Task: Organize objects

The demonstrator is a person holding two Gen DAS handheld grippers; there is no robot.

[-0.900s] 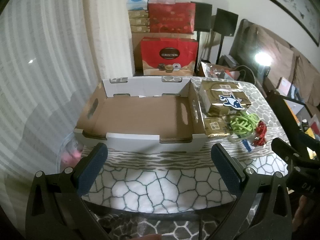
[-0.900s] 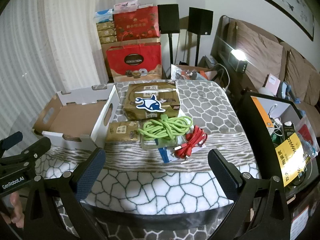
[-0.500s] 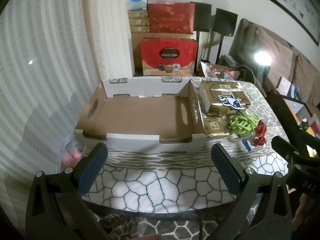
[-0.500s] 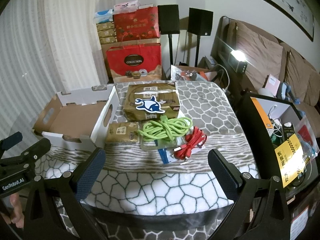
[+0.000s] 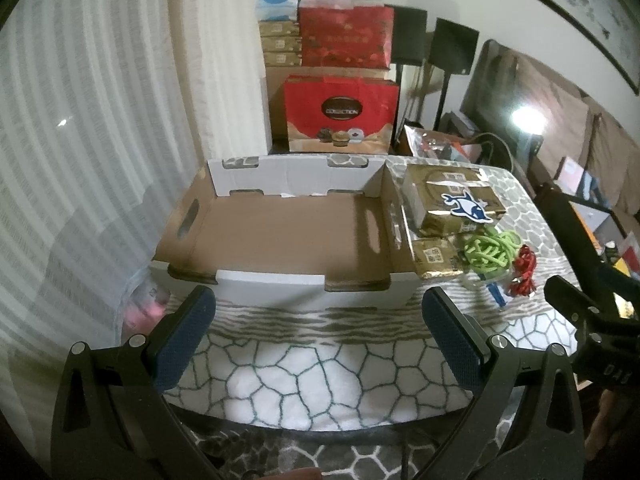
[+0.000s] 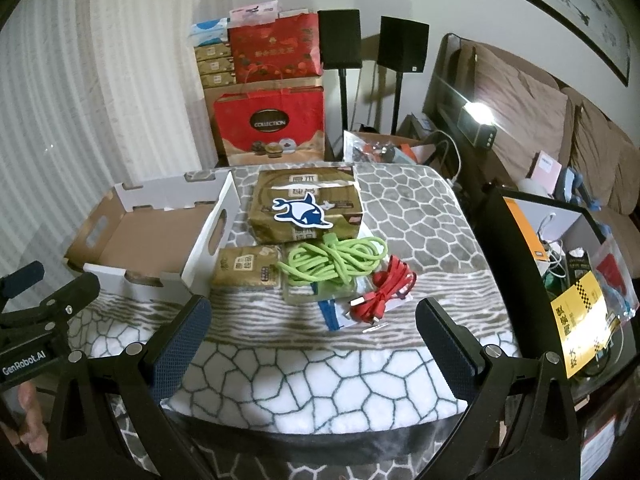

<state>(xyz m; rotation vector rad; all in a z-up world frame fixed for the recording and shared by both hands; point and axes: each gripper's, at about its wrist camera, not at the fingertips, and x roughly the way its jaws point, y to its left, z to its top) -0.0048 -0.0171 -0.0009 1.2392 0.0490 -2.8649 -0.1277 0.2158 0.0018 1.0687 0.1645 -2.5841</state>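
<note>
Both our left gripper [image 5: 318, 344] and right gripper [image 6: 312, 344] hang at the bottom of their frames with jaws spread wide and nothing between them. Nearest, at centre of the right view, the coiled flat red cable [image 6: 383, 290] and tangled lime-green cord [image 6: 334, 260] look light and floppy (loops may trail), so we would pinch each through the bundle's middle. Left of them the small gold packet [image 6: 246, 266] seems soft and slippery; grip its edges. Behind, the large gold-wrapped pack with a whale sticker [image 6: 306, 206] looks bulky, perhaps needing both grippers. The empty white-and-brown cardboard tray [image 5: 280, 240] sits touching the packets, its wall between.
</note>
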